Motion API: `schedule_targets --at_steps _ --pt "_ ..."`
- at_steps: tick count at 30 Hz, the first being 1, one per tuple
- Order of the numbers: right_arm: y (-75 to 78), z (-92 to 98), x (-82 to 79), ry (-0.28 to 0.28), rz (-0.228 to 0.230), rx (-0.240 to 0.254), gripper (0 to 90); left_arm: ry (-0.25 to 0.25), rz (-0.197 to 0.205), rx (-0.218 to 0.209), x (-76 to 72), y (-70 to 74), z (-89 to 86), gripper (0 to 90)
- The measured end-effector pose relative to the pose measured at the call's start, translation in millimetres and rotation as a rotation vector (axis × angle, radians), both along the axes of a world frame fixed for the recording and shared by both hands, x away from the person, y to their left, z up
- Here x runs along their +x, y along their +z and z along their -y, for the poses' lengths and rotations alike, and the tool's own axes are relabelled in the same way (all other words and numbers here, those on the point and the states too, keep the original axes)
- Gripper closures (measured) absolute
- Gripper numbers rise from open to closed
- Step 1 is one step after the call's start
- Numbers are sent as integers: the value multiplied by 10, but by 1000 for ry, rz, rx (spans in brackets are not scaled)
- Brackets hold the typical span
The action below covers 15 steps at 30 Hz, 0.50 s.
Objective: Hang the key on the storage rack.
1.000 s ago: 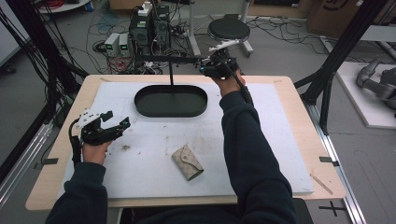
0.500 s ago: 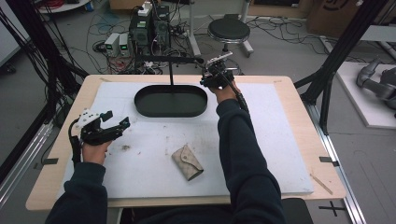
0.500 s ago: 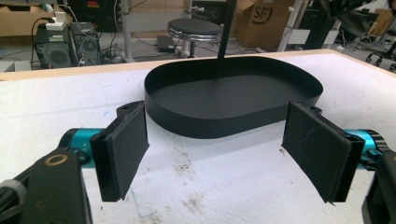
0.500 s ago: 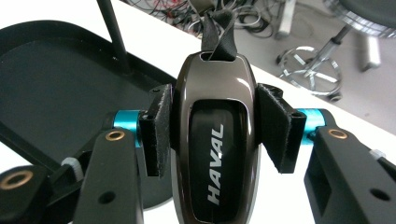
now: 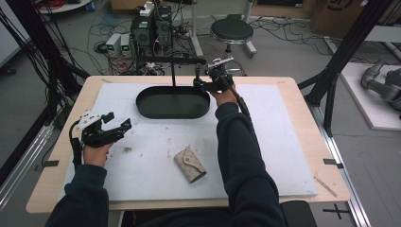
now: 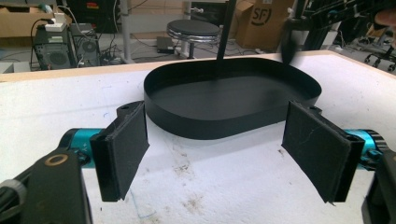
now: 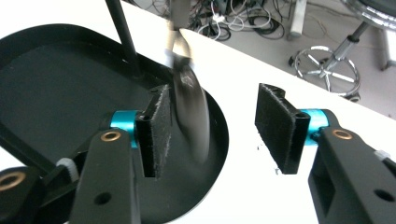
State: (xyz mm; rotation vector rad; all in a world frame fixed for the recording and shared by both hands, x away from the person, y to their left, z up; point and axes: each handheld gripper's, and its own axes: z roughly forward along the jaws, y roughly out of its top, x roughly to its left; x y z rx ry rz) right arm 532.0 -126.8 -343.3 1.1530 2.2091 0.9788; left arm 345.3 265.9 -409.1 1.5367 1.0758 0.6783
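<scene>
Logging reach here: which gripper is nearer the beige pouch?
Left. The left gripper sits just left of the beige pouch; the right gripper is across the table, by the black tray.

Black, white, tan and teal

Matte black oval metal tray on a brown-smudged white foam mat over the pale wood worktop; beige fabric pouch; black felt-faced jaws on teal mounts.

A lab or workshop. Computer boxes and tangled cables cover the floor. A stool stands behind the table.
</scene>
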Motion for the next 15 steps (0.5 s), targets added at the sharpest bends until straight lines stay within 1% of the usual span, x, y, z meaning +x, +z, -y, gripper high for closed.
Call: schedule_targets --at_steps 2,3,6,8,9,11,12,13,14,15 --pt "38 37 -18 9 12 -1 461 -3 2 0 -2 0 12 223" --pt "60 61 -35 14 11 9 453 -3 2 4 -2 1 15 223" --pt "125 139 -91 43 21 15 407 -6 6 10 -1 0 14 223" --pt "164 200 -158 59 17 9 340 -6 7 6 1 -2 11 223" --pt "176 227 -200 56 13 2 302 -4 7 6 1 -3 9 223" --pt "194 290 -284 72 -21 -5 270 -3 9 4 1 -1 6 222" --pt "199 329 -348 77 -11 -4 269 -5 11 4 0 0 4 217" --pt "197 374 -427 84 25 1 268 -8 18 -4 -3 2 7 207" --pt "193 427 -498 96 54 -2 257 -11 28 -3 -9 8 8 201" --pt "192 473 -560 95 47 -4 226 -15 41 -2 -15 16 7 201"
